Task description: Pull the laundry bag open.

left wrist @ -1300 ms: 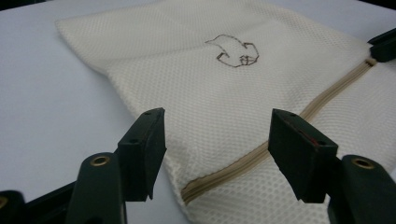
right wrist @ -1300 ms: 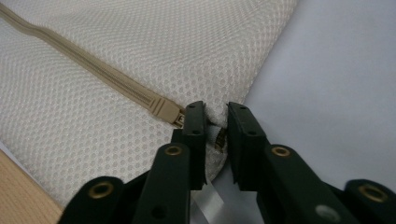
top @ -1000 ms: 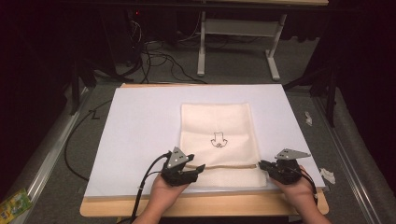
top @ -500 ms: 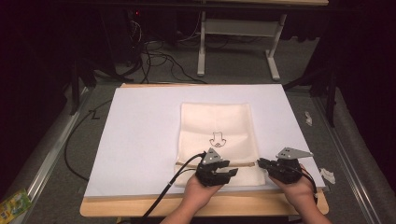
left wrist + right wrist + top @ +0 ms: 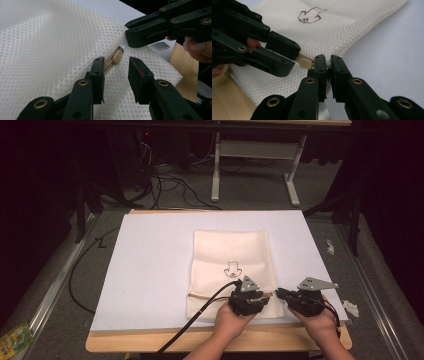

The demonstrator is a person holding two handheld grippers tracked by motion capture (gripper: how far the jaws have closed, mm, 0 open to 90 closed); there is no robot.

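Mesh bag [image 5: 230, 270], cream, dimpled weave; beige zipper pull [image 5: 117, 56] ribbed.

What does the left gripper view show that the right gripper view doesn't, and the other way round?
Left gripper view: the left gripper from behind, its jaws apart and just closing, with the beige zipper pull at the gap between them, not yet pinched.

Right gripper view: the right gripper from behind, jaws shut on the edge of the mesh bag, plus the black drawing on the bag.

Both: the bag, the zipper pull, the opposite gripper, the white sheet beneath.
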